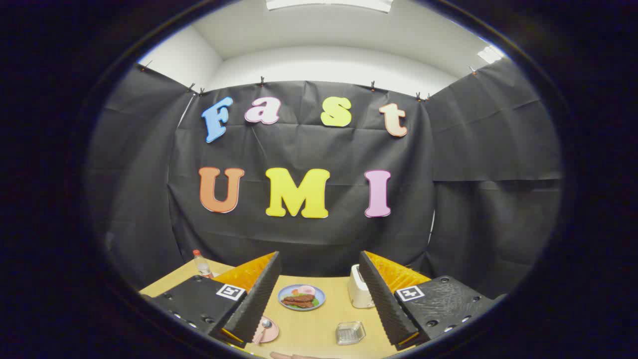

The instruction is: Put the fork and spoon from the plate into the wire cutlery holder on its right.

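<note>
From up here I see the tongs spread wide, holding nothing, raised well above the counter with the whole setup showing in the gap between the fingers. On the near left, partly hidden behind the left finger, sits the small pink plate with the spoon lying on it; I take the thin piece beside it for the fork, but it is too small for me to be sure. To the right of that plate, well apart from it on the bare wood, stands the wire cutlery holder, a low clear-looking mesh tray. Farther off, between the fingers, is a blue plate carrying brown food with a little green and a pale pink piece. Right of it, touching the inner edge of the right finger in my view, stands a white toaster. A bottle with a red cap stands at the far left corner, beyond the left finger.
</note>
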Demonstrator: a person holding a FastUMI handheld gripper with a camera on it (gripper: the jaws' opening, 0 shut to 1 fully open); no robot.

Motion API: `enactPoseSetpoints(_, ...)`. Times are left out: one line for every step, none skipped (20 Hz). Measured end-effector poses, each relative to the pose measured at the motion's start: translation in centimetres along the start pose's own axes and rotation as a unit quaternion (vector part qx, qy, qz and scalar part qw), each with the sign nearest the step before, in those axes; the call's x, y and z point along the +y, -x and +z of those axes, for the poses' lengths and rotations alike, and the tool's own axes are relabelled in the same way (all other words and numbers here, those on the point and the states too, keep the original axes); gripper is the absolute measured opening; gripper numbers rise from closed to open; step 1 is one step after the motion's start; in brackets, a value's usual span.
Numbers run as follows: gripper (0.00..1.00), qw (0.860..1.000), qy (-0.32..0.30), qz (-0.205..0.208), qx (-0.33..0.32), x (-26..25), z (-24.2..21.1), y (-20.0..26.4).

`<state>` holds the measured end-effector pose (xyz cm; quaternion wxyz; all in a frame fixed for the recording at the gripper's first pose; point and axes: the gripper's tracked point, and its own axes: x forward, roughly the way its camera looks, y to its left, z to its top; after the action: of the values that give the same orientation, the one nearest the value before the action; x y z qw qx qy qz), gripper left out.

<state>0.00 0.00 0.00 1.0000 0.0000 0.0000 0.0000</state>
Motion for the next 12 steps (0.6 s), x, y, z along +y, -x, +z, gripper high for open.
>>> enactPoseSetpoints(0.94,1.000,0.000,0.001,0.002,-0.1,0.1,-0.2)
enactPoseSetpoints(0.94,1.000,0.003,0.002,0.005,-0.4,-0.1,-0.4)
enactPoseSetpoints(0.94,1.000,0.007,0.003,0.009,-0.7,-0.1,-0.6)
enactPoseSetpoints(0.94,1.000,0.011,0.007,0.012,-0.7,-0.2,-0.8)
enactPoseSetpoints(0.94,1.000,0.014,0.008,0.013,-0.9,-0.2,-1.1)
enactPoseSetpoints(0.94,1.000,0.016,0.011,0.015,-1.0,-0.3,-1.3)
enactPoseSetpoints(0.94,1.000,0.018,0.016,0.019,-0.8,-0.4,-1.6)
enactPoseSetpoints(0.94,0.999,0.021,0.018,0.023,-0.6,-0.9,-1.9)
enactPoseSetpoints(0.94,0.999,0.023,0.020,0.027,-0.5,-1.1,-2.3)
enactPoseSetpoints(0.94,0.999,0.023,0.023,0.031,-0.2,-1.6,-2.6)
enactPoseSetpoints(0.94,0.999,0.022,0.027,0.036,0.1,-2.0,-2.9)
enactPoseSetpoints(0.94,0.998,0.020,0.032,0.043,0.5,-2.7,-3.2)
